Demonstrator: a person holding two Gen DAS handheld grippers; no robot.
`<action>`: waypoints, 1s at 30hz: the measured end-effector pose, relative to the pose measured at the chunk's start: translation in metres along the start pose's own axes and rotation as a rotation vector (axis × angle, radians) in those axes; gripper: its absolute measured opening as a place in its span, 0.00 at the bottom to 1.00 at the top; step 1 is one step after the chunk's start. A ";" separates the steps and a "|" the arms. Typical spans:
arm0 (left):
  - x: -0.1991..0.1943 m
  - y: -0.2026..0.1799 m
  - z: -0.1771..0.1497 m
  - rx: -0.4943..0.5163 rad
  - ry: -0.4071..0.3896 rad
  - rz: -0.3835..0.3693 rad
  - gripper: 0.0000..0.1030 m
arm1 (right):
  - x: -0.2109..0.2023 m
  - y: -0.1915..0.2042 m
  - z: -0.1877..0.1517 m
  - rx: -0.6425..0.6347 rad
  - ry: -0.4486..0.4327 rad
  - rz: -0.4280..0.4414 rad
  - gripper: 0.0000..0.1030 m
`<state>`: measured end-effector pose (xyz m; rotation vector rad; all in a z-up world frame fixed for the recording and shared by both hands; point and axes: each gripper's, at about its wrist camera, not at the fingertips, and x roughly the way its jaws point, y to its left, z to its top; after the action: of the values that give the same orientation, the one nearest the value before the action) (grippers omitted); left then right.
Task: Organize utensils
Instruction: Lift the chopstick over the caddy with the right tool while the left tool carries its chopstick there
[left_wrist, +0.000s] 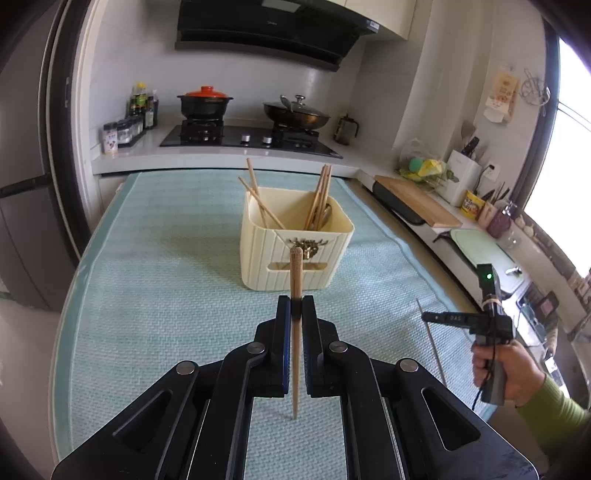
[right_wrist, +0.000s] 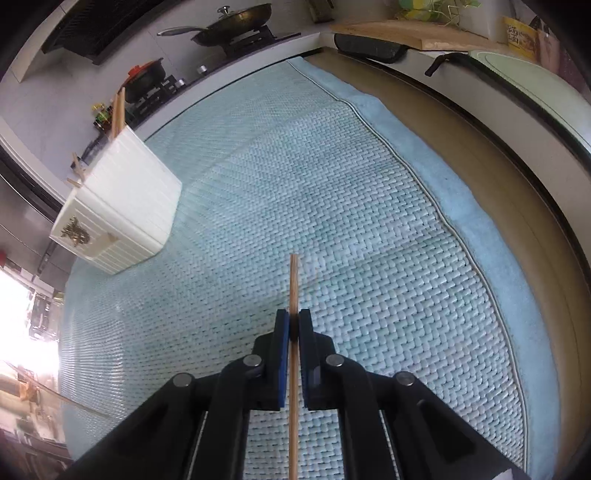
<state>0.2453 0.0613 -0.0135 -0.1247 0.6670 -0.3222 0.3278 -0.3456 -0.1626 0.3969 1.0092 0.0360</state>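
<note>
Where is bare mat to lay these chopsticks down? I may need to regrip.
The mat is bare between the cream holder and its right edge, and all along the near side. Crowded: the holder, full of chopsticks.

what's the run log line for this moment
left claw: shut on chopstick | right claw: shut on chopstick | bin: holds chopsticks | mat: under bin

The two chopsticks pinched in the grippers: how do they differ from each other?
The left gripper holds a chopstick that looks thick, with a rounded top end, standing upright in front of the cream bin. The right gripper holds a chopstick that looks thinner, with a flat-cut end, over the blue mat away from the bin. Both are light wood, clamped in shut jaws.
</note>
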 end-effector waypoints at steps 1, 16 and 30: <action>-0.001 -0.001 0.001 0.000 -0.003 -0.002 0.04 | -0.007 0.002 0.000 0.002 -0.019 0.028 0.05; -0.027 -0.011 0.023 0.011 -0.071 -0.034 0.04 | -0.140 0.108 -0.016 -0.307 -0.447 0.185 0.05; -0.022 -0.007 0.068 -0.003 -0.111 -0.048 0.04 | -0.170 0.159 -0.003 -0.434 -0.578 0.201 0.05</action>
<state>0.2703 0.0629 0.0537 -0.1602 0.5556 -0.3579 0.2574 -0.2330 0.0288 0.0932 0.3689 0.3003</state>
